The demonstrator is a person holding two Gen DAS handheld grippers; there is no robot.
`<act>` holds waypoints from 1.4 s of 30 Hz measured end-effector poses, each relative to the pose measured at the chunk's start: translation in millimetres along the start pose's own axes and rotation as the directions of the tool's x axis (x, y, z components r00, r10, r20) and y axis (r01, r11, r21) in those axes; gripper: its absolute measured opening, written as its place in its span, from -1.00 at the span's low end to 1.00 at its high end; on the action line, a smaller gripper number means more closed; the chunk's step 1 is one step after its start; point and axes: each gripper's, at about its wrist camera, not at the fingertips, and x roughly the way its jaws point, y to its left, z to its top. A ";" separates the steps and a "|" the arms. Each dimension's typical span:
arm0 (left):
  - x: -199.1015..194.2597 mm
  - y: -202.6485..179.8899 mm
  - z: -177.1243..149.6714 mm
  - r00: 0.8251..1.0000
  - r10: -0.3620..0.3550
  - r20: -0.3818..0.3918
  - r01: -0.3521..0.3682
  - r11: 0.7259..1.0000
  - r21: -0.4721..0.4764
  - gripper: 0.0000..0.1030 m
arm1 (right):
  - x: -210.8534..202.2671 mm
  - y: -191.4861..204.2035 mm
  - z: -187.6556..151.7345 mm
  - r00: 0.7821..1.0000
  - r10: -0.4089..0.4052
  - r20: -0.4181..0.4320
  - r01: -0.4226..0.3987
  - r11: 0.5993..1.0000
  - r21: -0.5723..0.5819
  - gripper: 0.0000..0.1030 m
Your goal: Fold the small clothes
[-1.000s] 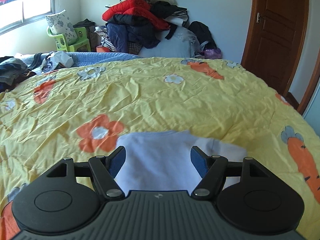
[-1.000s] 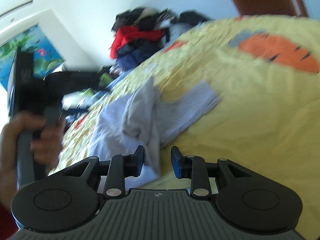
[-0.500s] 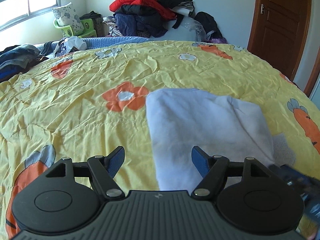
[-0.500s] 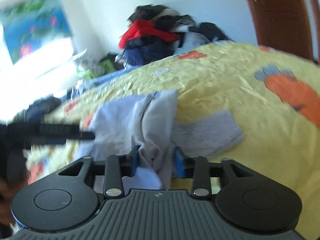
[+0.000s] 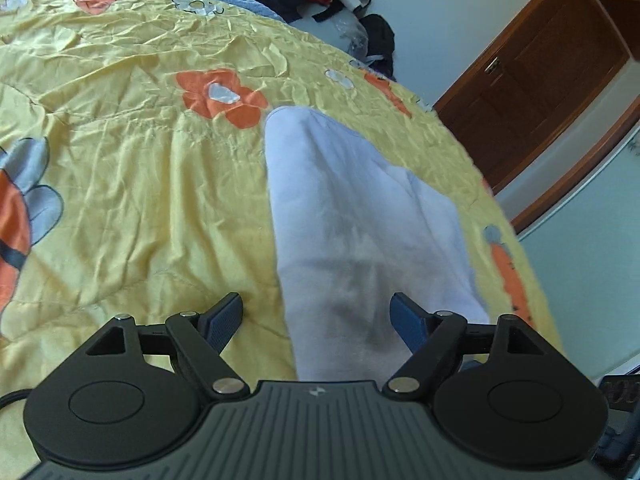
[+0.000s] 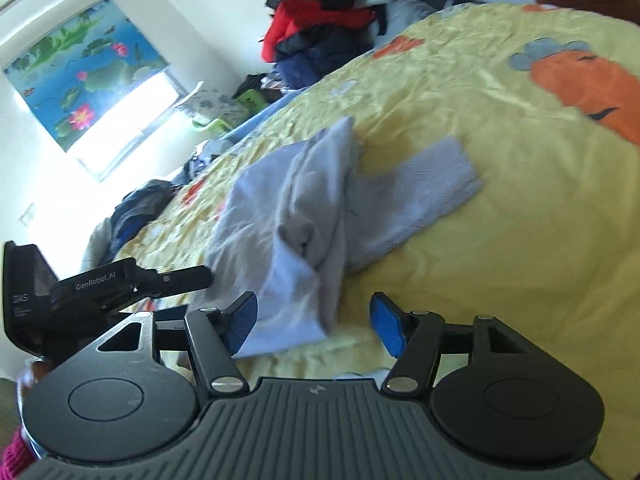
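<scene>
A small pale lilac garment point(image 5: 360, 216) lies on the yellow flowered bedspread point(image 5: 132, 184). In the left wrist view it runs away from me as a long smooth panel. Its near end sits between the fingers of my left gripper point(image 5: 316, 304), whose jaws are opening wide and not pressing it. In the right wrist view the garment point(image 6: 296, 200) is rumpled along a middle fold, with one sleeve point(image 6: 436, 176) spread to the right. My right gripper point(image 6: 314, 310) is opening around the near corner; its right pad is clear of the cloth. The left gripper point(image 6: 132, 280) shows at the left.
A tall heap of jackets and clothes point(image 6: 324, 20) stands against the far wall. A brown door point(image 5: 532, 76) is off the bed's right side. More clothes point(image 6: 136, 208) lie at the bed's far left, near a green chair point(image 6: 216, 124) under the window.
My right gripper's jaws have spread apart and let go of the garment's fold. My left gripper sank, tilted down and rolled, so more of the garment shows between its wider fingers.
</scene>
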 end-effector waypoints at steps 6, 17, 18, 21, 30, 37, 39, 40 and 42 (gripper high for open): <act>22.6 3.4 9.0 0.993 -0.121 0.014 0.122 0.990 -0.070 0.55 | 32.7 -3.8 14.3 0.997 0.069 0.041 -0.071 0.996 0.051 0.16; 24.0 12.7 7.0 0.994 -0.061 0.088 0.068 0.994 -0.083 -0.58 | 50.8 -10.7 20.6 0.996 0.055 0.074 -0.063 0.992 0.108 -0.41; 20.8 11.0 6.9 0.993 -0.052 0.102 0.060 0.996 -0.070 -0.60 | 52.3 -9.3 20.8 0.996 0.057 0.074 -0.066 0.991 0.119 -0.43; 6.2 1.1 12.9 0.987 -0.010 0.161 0.008 1.000 0.014 -0.61 | 56.1 -0.8 23.9 0.994 0.074 0.076 -0.083 0.990 0.117 -0.44; -50.1 2.0 57.1 0.955 0.064 0.291 -0.089 0.993 0.075 -0.61 | 70.1 66.5 58.8 0.977 0.162 0.142 -0.153 0.986 -0.070 -0.45; -32.9 49.5 32.6 0.975 0.205 0.088 -0.203 0.979 -0.035 -0.47 | 94.3 67.0 41.8 0.994 0.106 -0.009 -0.106 0.994 0.002 -0.26; -40.2 55.0 23.1 0.975 0.198 0.102 -0.193 0.979 -0.057 -0.41 | 92.7 62.7 30.4 0.996 0.078 -0.040 -0.077 0.997 0.027 -0.22; -45.3 54.2 19.5 0.973 0.203 0.105 -0.198 0.978 -0.059 -0.30 | 87.4 61.2 24.5 0.996 0.078 -0.040 -0.077 0.997 0.029 -0.17; -55.7 49.9 12.0 0.965 0.228 0.127 -0.224 0.973 -0.048 0.05 | 74.8 57.3 17.5 0.996 0.084 -0.042 -0.083 0.996 0.036 -0.13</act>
